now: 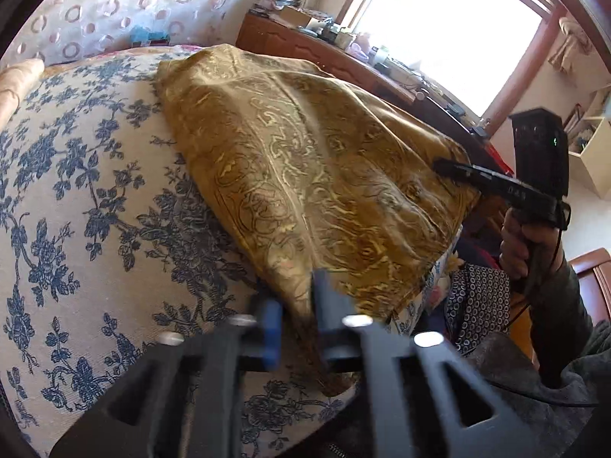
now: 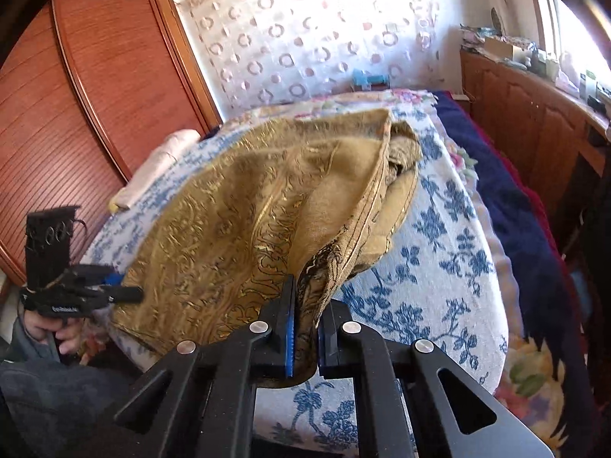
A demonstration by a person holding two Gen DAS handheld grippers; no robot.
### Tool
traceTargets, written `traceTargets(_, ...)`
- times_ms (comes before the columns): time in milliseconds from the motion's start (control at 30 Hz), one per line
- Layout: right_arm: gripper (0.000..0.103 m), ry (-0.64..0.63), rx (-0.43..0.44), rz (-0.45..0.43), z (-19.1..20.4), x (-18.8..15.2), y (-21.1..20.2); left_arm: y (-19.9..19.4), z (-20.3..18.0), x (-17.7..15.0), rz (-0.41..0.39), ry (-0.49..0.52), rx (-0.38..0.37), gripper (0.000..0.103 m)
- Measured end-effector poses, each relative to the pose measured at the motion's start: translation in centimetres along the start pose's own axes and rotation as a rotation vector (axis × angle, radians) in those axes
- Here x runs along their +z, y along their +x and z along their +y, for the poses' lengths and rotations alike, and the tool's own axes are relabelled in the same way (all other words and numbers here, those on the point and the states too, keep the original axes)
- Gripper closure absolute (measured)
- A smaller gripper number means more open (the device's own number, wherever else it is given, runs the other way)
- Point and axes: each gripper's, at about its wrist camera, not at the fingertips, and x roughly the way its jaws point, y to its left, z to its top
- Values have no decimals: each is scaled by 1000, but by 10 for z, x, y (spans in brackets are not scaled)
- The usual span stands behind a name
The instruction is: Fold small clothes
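Observation:
A golden-brown patterned garment [image 1: 305,160] lies spread over a bed with a blue floral cover [image 1: 95,191]. My left gripper [image 1: 298,305] is shut on the garment's near corner, and the cloth bunches between its blue pads. In the same view, my right gripper [image 1: 446,168] reaches the garment's far right corner, held by a hand [image 1: 523,240]. In the right wrist view, the right gripper [image 2: 305,305] is shut on a gathered edge of the garment [image 2: 236,229], which rises in folds from the bed cover [image 2: 439,267]. The left gripper [image 2: 130,286] shows at the garment's left corner.
A wooden cabinet [image 1: 305,45] with several cluttered items stands under the bright window. A wooden wardrobe [image 2: 95,76] fills the left, a circle-patterned curtain [image 2: 305,38] hangs behind the bed. A dark blue blanket [image 2: 515,210] lines the bed's right side, and a pale rolled pillow [image 2: 152,168] lies at the left.

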Motion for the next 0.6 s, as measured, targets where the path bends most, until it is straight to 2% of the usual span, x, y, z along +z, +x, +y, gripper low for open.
traceTargets(133, 95, -9, 19, -34, 0, 5, -9, -22, -9, 12, -82, 31, -31, 97)
traceTargets(200, 95, -17, 29, -57, -1, 14, -14, -38, -8, 28, -137, 18, -57, 97)
traceTargets(367, 95, 4, 56, -140, -9, 43, -20, -61, -2, 84, -246, 26, -56, 97)
traceTargets(467, 95, 6, 31, -175, -15, 69, -15, -62, 8, 119, -278, 10, -36, 97)
traceTargets(600, 95, 12, -17, -170, -18, 101, 12, -49, 30, 154, -276, -16, 11, 97)
